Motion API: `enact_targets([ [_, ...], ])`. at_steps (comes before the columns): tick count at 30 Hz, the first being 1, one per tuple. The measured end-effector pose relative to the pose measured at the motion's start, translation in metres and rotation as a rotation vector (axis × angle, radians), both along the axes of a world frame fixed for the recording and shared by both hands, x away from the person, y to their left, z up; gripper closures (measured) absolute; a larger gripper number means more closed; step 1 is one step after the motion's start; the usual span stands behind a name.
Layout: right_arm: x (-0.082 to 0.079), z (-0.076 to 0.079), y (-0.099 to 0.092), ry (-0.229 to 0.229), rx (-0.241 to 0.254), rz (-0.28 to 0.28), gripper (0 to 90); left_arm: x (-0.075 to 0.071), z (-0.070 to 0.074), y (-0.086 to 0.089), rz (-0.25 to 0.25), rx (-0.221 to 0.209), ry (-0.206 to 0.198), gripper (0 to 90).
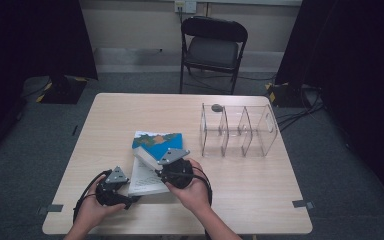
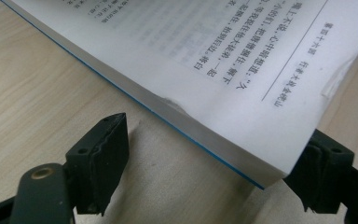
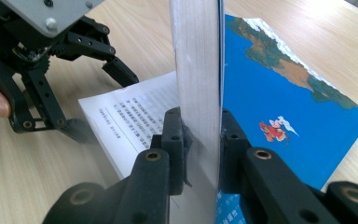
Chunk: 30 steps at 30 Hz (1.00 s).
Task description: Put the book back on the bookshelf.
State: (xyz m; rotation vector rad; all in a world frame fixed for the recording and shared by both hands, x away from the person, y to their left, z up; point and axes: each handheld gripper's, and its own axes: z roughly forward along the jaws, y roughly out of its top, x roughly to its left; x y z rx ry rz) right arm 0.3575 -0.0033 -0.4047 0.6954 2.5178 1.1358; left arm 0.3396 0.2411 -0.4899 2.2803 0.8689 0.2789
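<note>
An open book (image 1: 152, 157) lies near the middle of the worktop (image 1: 260, 190), toward its front edge. The right gripper (image 3: 200, 140) is clamped on a thick wad of pages (image 3: 196, 70) lifted upright off the blue cover (image 3: 279, 107). The left gripper (image 2: 205, 163) — jaws spread wide — straddles the book's front corner, gripping nothing. A clear divided organizer (image 1: 237, 130) stands near the right edge, and a folding chair (image 1: 212, 47) waits beyond the far edge.

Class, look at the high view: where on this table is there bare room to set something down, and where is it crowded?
Bare: the table left of the clear organizer, and its near right corner. Crowded: near centre, around the open book and both grippers.
</note>
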Motion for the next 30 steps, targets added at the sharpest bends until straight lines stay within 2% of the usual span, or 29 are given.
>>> enact_targets([
  [2, 0.001, 0.003, 0.000, 0.018, 0.006, -0.011, 77.3, 0.000, -0.002, 0.000, -0.003, -0.012, -0.008, 19.2],
  [4, 0.004, 0.007, 0.000, 0.015, -0.004, -0.008, 77.4, 0.001, -0.002, 0.000, -0.007, -0.012, -0.008, 16.9],
  [7, 0.005, 0.010, 0.001, 0.028, -0.009, -0.015, 77.4, -0.001, -0.004, -0.002, -0.015, -0.001, -0.034, 15.1],
  [9, 0.007, 0.012, 0.002, 0.029, -0.011, -0.012, 77.4, -0.002, -0.003, -0.002, -0.021, 0.016, -0.037, 14.6],
  [12, 0.010, 0.016, 0.002, 0.039, -0.005, -0.019, 77.4, -0.001, -0.004, -0.003, -0.031, 0.013, -0.038, 11.5],
  [14, 0.012, 0.018, 0.002, 0.060, 0.013, -0.026, 77.4, -0.001, -0.005, -0.004, -0.016, 0.010, -0.045, 10.8],
  [17, 0.012, 0.020, 0.003, 0.061, 0.005, -0.024, 77.4, -0.001, -0.005, -0.005, 0.008, 0.005, -0.045, 10.8],
  [20, 0.012, 0.018, 0.002, 0.064, 0.007, -0.023, 77.3, 0.001, -0.005, -0.002, 0.029, -0.001, -0.049, 15.6],
  [25, 0.007, 0.011, 0.000, 0.052, 0.011, -0.020, 77.2, 0.000, -0.003, -0.002, 0.042, 0.007, -0.048, 16.9],
  [27, 0.005, 0.008, -0.001, 0.055, 0.015, -0.022, 77.2, -0.001, -0.002, -0.002, 0.040, 0.022, -0.067, 18.3],
  [28, 0.005, 0.007, -0.001, 0.054, 0.015, -0.020, 77.1, -0.002, -0.002, -0.002, 0.046, 0.017, -0.061, 19.0],
  [30, 0.003, 0.005, 0.000, 0.055, 0.011, -0.018, 77.1, -0.002, 0.001, 0.001, 0.055, -0.005, -0.075, 20.6],
])
